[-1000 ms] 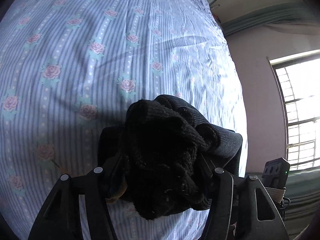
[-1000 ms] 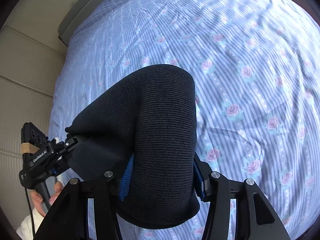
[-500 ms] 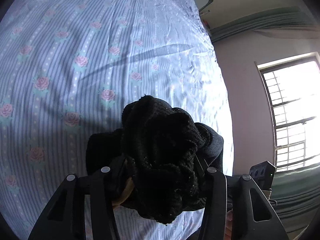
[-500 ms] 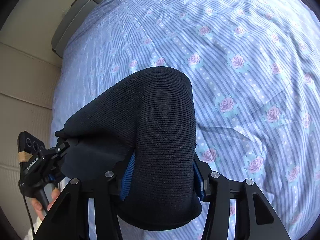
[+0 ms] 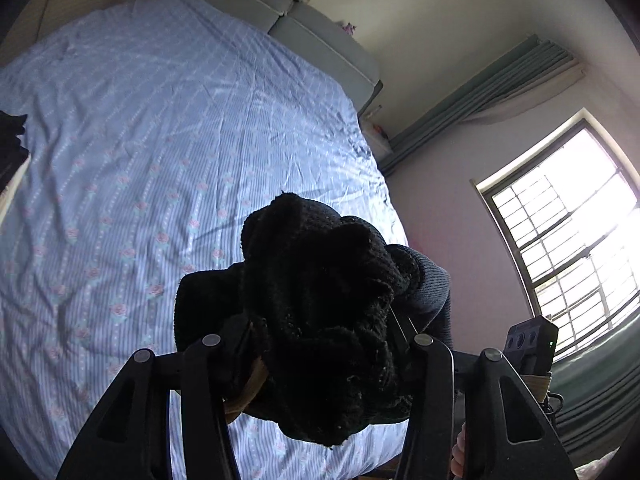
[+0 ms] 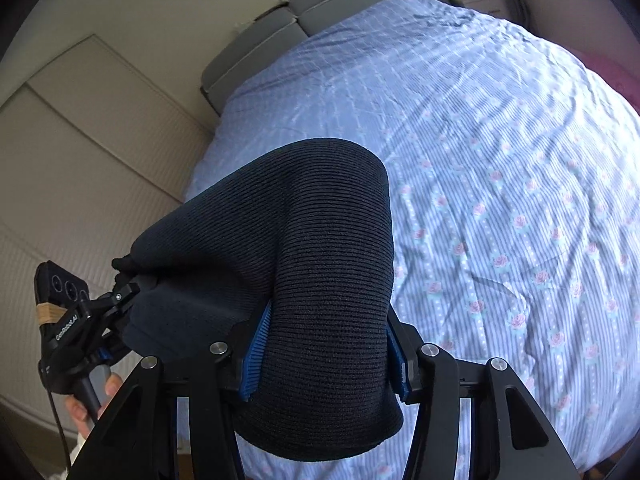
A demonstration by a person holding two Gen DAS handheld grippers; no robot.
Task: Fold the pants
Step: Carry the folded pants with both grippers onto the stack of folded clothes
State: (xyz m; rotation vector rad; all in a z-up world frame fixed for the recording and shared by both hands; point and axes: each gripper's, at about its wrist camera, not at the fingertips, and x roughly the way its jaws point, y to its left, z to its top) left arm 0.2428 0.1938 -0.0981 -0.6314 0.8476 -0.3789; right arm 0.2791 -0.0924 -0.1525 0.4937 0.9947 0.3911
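Note:
The pants [image 5: 320, 312] are dark knit fabric, held up in the air above the bed by both grippers. My left gripper [image 5: 320, 344] is shut on a bunched, fuzzy wad of them. My right gripper [image 6: 326, 344] is shut on a smooth ribbed fold of the pants [image 6: 320, 260] between its blue pads [image 6: 256, 352]. The fabric stretches leftward in the right wrist view to the left gripper [image 6: 96, 316]. The right gripper's camera block [image 5: 530, 344] shows at the right edge of the left wrist view.
The bed [image 5: 160, 160] has a light blue striped sheet with pink roses and fills most of both views [image 6: 500, 160]. A grey headboard [image 6: 256, 48] stands at the far end. A bright window [image 5: 568, 256] and green curtain are right of the bed. Dark cloth [image 5: 10, 148] lies at the left edge.
Both grippers have risen and tilted up with the pants, so the headboard, wall and window now show. The grips on the fabric are unchanged.

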